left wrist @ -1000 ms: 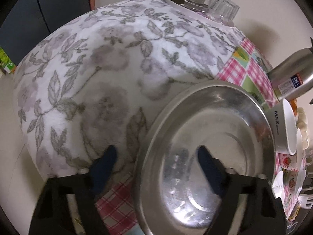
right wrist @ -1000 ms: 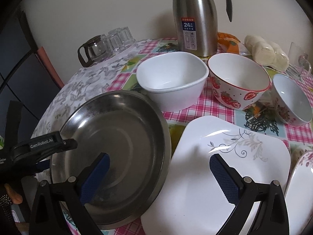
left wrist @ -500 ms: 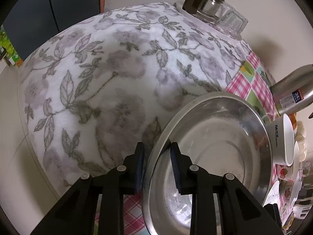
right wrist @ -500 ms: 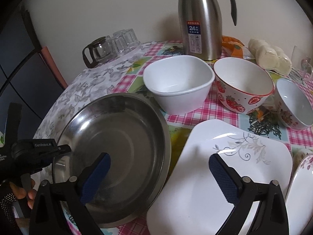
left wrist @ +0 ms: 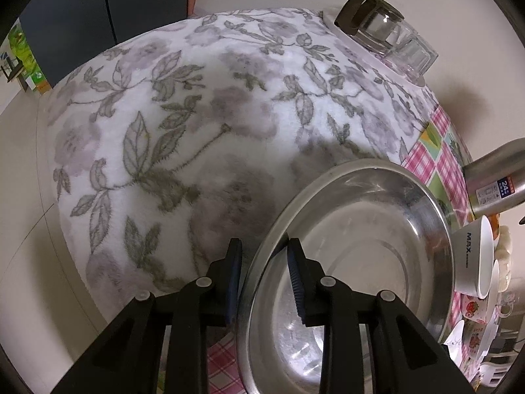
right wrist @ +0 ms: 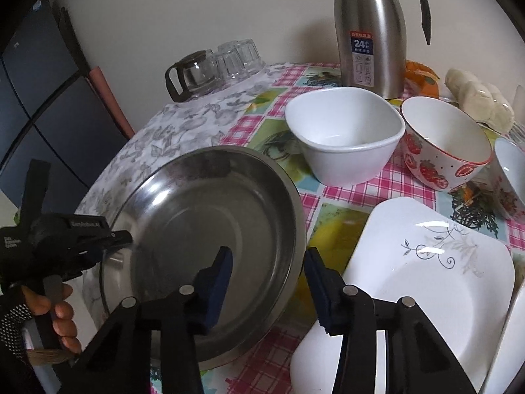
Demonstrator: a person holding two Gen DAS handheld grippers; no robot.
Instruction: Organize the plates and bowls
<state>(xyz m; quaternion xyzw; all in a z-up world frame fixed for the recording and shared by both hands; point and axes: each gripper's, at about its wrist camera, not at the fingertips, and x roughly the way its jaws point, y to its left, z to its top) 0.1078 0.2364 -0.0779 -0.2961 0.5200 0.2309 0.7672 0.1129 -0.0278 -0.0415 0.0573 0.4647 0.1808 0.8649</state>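
Checked tablecloth [right wrist: 331, 193] — left hand-held gripper [left wrist: 262, 279] clamps steel basin [right wrist: 210, 216] rim, right hand-held gripper [right wrist: 269, 282] closing astride it.

The counter [right wrist: 341, 193] is covered with a pink checked cloth with picture squares; on its left part lies a white fleece cloth [left wrist: 197, 131] with grey flowers and leaves. On the fleece, at the far edge near the wall, stand a glass pot [right wrist: 193, 75] with a dark handle and some glass cups [right wrist: 239, 57] turned upside down. A wide steel bowl [right wrist: 210, 216] sits partly on the fleece and partly on the checked cloth. Behind it stand a white bowl [right wrist: 344, 134], a strawberry bowl [right wrist: 443, 144] just beside it, and another small bowl [right wrist: 512, 170] at the right edge. A steel thermos jug [right wrist: 370, 32] stands at the back. A square white plate [right wrist: 426, 269] lies in front.
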